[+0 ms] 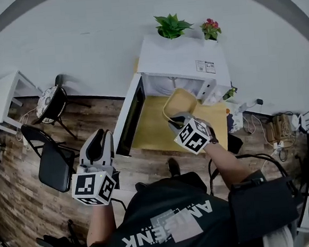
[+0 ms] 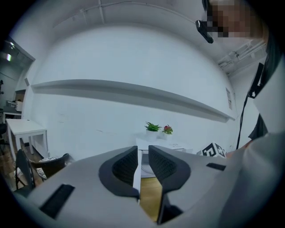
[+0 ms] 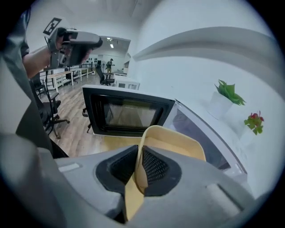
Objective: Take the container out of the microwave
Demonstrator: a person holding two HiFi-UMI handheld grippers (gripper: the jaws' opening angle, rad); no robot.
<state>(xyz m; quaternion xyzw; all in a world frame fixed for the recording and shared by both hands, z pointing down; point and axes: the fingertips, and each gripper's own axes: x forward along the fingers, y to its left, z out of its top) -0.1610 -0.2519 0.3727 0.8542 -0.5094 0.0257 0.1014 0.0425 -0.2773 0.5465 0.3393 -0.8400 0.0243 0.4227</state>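
Grey-jawed, the left gripper (image 2: 142, 156) hangs left of the open microwave door (image 1: 130, 112), its jaws apart with nothing between them. Right of the door, the pale yellow container (image 1: 178, 102) is just outside the white microwave (image 1: 184, 59), over a yellow surface (image 1: 152, 131), with its rim pinched by the right gripper (image 3: 139, 164). Black chairs (image 1: 52, 160) stand far left. Two potted plants (image 1: 171, 25) top the microwave.

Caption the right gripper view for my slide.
Right gripper clamped on the rim of the yellow container, in front of the open microwave door.
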